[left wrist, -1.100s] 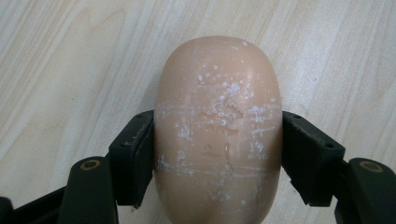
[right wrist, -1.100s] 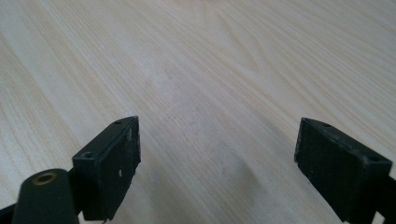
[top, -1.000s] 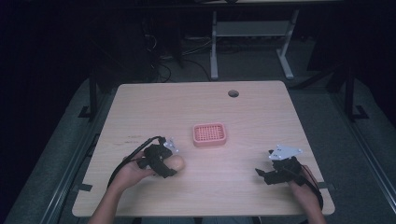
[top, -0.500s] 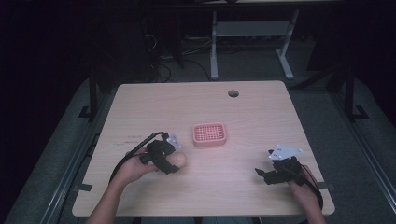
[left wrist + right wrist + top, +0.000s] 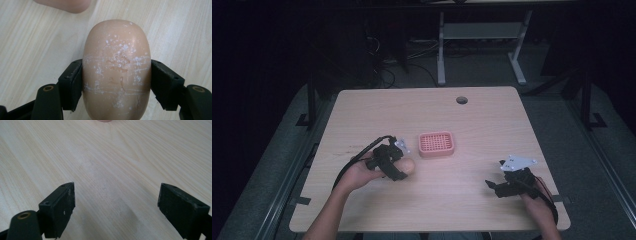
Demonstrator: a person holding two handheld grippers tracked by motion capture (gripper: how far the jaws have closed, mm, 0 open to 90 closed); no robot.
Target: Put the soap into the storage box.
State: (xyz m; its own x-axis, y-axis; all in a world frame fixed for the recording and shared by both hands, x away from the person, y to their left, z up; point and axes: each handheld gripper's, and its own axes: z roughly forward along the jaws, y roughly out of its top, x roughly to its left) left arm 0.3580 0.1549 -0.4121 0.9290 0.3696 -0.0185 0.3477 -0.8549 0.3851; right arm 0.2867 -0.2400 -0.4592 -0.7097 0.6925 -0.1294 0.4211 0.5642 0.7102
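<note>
The left tongs (image 5: 116, 82) are clamped on a tan oval bar of soap (image 5: 117, 67), one black jaw against each long flank. In the left gripper view the soap's long axis runs straight away from the camera along the jaws, its rounded far end pointing out over the tabletop (image 5: 30, 45). That close view shows white flecks and fine scratch lines across the soap's upper face. A blurred pink edge lies at the top of the view.

In the high view the left tongs (image 5: 398, 167) sit at the front left of the tabletop (image 5: 482, 125), and the soap (image 5: 408, 166) juts out toward the right, just short of the pink slotted soap dish (image 5: 437, 144), which stands near the middle.

The right tongs (image 5: 116, 205) stand wide apart with bare wood between the jaws. The high view places the right tongs (image 5: 497, 186) near the front right corner, well apart from the dish.
</note>
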